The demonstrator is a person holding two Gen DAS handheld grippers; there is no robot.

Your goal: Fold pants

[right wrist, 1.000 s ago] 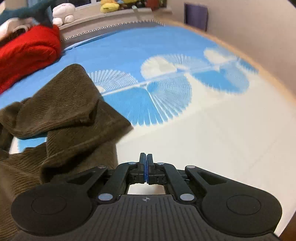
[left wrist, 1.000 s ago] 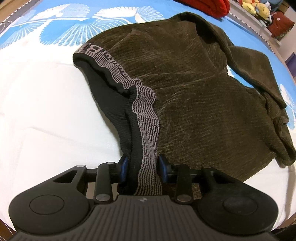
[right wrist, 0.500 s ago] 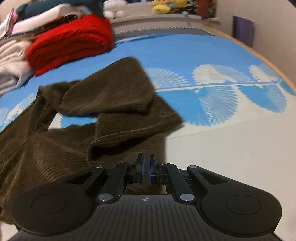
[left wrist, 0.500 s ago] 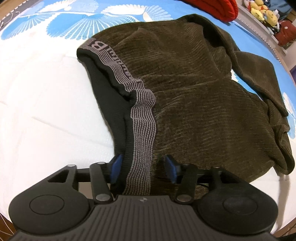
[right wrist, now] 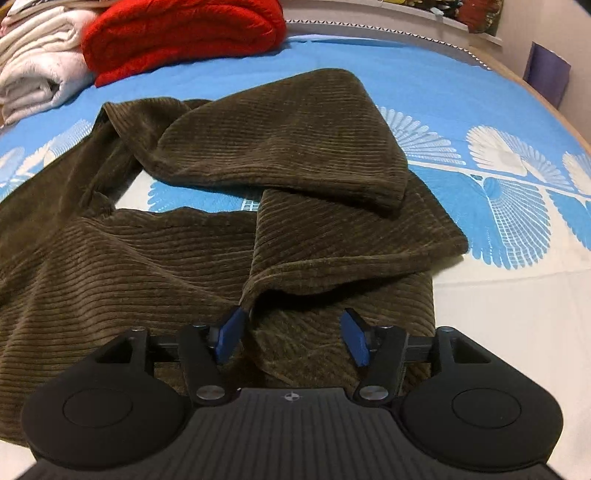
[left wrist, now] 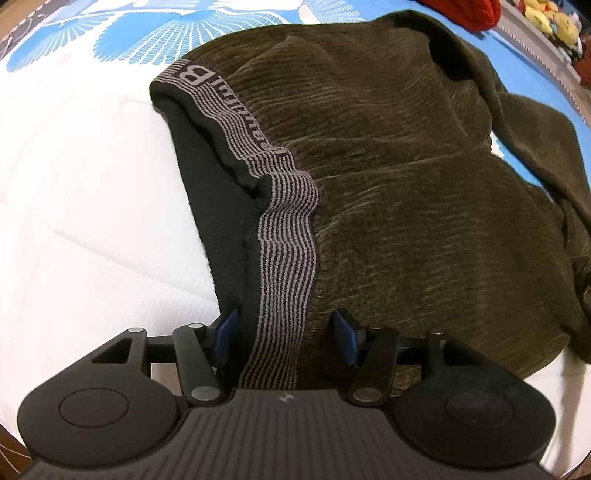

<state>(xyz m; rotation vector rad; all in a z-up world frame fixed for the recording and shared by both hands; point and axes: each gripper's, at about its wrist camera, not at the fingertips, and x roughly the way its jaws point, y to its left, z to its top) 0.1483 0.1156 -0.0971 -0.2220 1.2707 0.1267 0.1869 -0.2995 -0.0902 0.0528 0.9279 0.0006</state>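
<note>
The left gripper [left wrist: 286, 338] is spread wide, its 2 blue pads either side of the striped waistband [left wrist: 286, 258] without pinching it. The right gripper [right wrist: 291, 341] is also wide, poised over a fold of the brown corduroy pants [right wrist: 147, 266], which lie rumpled on the blue-and-white bedspread [right wrist: 498, 206]. Beyond them sit a red knit [right wrist: 184, 33] and folded white blankets [right wrist: 37, 70].

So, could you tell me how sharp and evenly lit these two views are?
Left wrist: pants sharp, white bedspread overexposed, strong fisheye bending at the edges. Right wrist: cloth crisp near the tool, red blanket and far shelf slightly soft; lighting even.
</note>
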